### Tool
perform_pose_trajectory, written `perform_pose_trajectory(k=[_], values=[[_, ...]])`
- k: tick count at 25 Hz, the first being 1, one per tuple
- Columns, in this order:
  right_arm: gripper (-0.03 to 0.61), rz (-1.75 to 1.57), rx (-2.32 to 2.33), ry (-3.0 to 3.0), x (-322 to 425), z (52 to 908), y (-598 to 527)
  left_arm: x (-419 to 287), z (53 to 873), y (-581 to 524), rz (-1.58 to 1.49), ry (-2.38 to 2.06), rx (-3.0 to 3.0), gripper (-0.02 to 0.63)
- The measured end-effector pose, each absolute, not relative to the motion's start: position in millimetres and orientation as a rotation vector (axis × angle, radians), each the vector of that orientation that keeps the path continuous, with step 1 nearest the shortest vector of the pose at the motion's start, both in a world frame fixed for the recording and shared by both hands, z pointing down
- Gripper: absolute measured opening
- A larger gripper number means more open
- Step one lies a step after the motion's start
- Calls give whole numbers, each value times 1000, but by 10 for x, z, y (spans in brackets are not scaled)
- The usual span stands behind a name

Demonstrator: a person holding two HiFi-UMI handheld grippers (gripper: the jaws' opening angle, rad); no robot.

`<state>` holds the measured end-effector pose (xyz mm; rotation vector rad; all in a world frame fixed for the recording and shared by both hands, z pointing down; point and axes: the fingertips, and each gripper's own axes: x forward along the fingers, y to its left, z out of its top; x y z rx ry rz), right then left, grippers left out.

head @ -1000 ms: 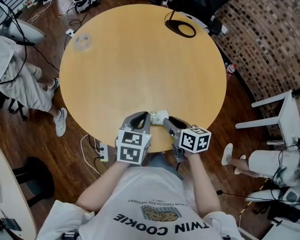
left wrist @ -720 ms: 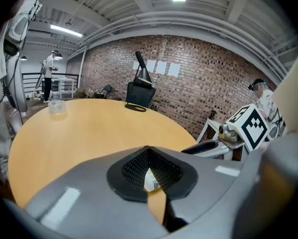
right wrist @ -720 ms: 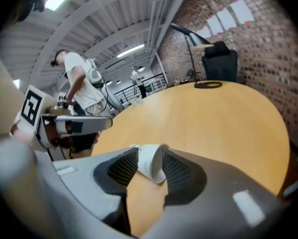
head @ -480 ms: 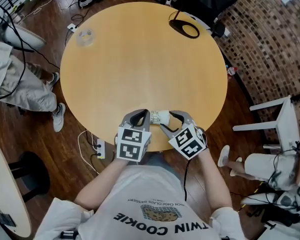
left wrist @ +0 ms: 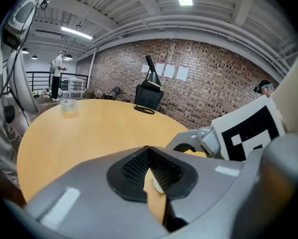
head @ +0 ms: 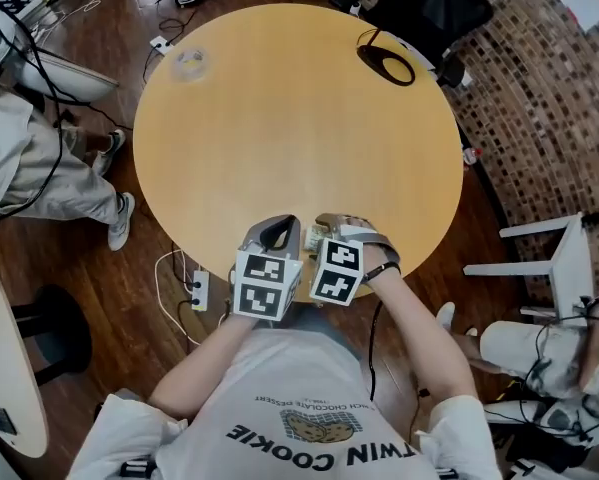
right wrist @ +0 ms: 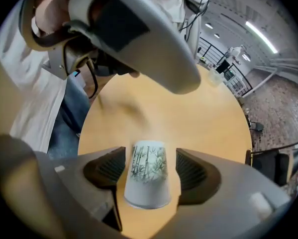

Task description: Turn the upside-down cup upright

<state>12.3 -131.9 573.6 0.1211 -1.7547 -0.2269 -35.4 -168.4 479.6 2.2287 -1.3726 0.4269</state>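
Right tongs point(right wrist: 149, 156) were closed on a white paper cup point(right wrist: 148, 178) printed with green bamboo. The cup was gripped between the two pads, its wide rim toward the body of the tongs and its narrow base toward their tips. It was held over the near edge of the round surface point(head: 299, 118); whether it touched the surface could not be told. The left tongs point(left wrist: 149, 151) were closed with nothing gripped, their tips met, and were held at the same near edge, just beside the right tongs. A roll of clear tape point(head: 189, 61) lay at the far left edge of the surface, and a black loop point(head: 392, 66) at its far right edge.
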Motion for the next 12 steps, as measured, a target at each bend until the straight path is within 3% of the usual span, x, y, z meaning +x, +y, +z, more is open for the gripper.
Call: perform_pose_trajectory(k=[12], values=[[295, -218, 7, -1641, 101, 5964, -1229, -483, 4745, -1586, 429, -1416, 2193, 6]])
